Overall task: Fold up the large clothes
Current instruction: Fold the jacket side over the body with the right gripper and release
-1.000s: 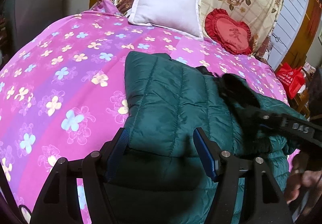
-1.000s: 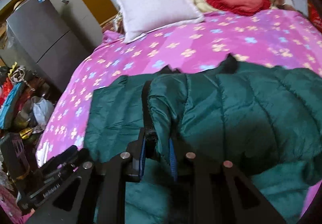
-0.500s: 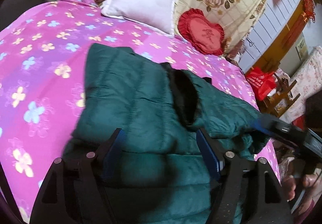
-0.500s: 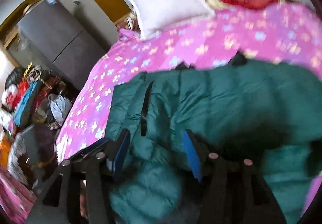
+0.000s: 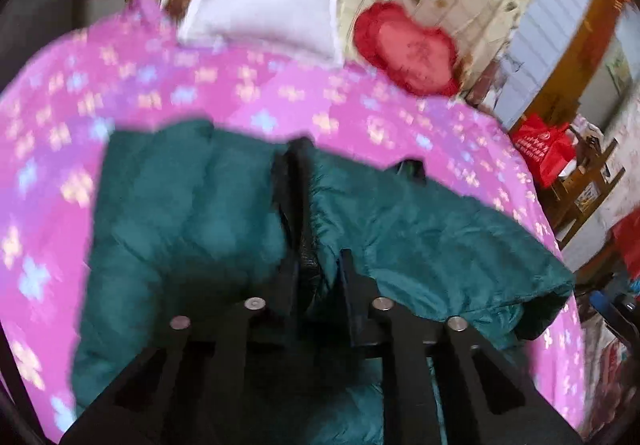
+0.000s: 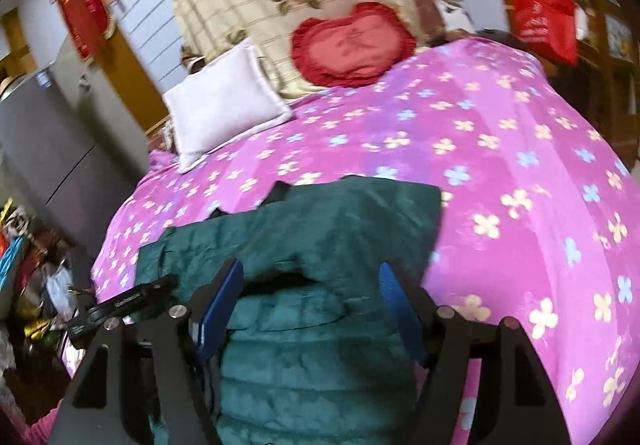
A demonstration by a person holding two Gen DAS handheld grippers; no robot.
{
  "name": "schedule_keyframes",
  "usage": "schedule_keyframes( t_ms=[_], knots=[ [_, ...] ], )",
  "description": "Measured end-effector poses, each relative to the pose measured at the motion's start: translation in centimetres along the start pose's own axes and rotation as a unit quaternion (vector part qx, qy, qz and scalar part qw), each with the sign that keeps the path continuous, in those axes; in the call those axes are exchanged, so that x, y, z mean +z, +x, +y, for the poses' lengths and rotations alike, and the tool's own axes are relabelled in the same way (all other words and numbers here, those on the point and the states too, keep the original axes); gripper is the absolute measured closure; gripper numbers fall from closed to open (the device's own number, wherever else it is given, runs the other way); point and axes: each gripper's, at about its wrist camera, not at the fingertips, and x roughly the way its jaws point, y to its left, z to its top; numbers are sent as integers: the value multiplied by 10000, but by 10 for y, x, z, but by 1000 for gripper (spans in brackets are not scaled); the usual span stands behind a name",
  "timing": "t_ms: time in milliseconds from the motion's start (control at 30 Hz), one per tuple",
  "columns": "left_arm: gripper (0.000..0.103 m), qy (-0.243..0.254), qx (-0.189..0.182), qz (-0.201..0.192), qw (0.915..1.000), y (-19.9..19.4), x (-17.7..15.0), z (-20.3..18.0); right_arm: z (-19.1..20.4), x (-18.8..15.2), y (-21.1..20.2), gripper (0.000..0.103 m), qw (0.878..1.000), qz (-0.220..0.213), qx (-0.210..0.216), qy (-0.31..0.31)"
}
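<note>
Left gripper (image 5: 316, 277) just clamped onto our dark green quilted puffer jacket (image 5: 192, 213), pads buried; right gripper (image 6: 310, 309) jaws just opened, nothing gripped.

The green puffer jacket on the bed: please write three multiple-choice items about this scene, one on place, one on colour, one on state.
1. Where does the heart-shaped cushion lie?
A. at the bed's head, beside the white pillow
B. on the jacket
C. on the floor

2. What colour is the puffer jacket?
A. red
B. dark green
C. white

3. How does the left gripper stand?
A. wide open
B. out of view
C. shut on jacket fabric

Answers:
1 A: it lies next to the pillow.
2 B: its quilted fabric is dark green.
3 C: the fingers pinch a fold.
</note>
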Motion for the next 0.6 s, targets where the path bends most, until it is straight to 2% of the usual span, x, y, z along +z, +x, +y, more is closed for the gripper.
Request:
schedule_keyframes(
  t_ms=[167, 300, 367, 533, 600],
  knots=[
    [103, 279, 84, -326, 9990, -47, 4, 19, 4, -5, 22, 29, 10000, 45, 68, -15],
    [103, 340, 414, -581, 9969, -64, 3, 51, 21, -4, 55, 29, 9997, 143, 136, -106],
    [103, 241, 610, -567, 9962, -61, -1, 69, 30, -4, 75, 29, 9994, 284, 141, -159],
    [103, 14, 670, -237, 9975, -37, -15, 93, 53, -15, 131, 29, 9969, 701, 91, -334],
    [97, -18, 705, -253, 9972, -36, -15, 96, 60, -22, 152, 29, 9955, 823, -85, -469]
  ],
)
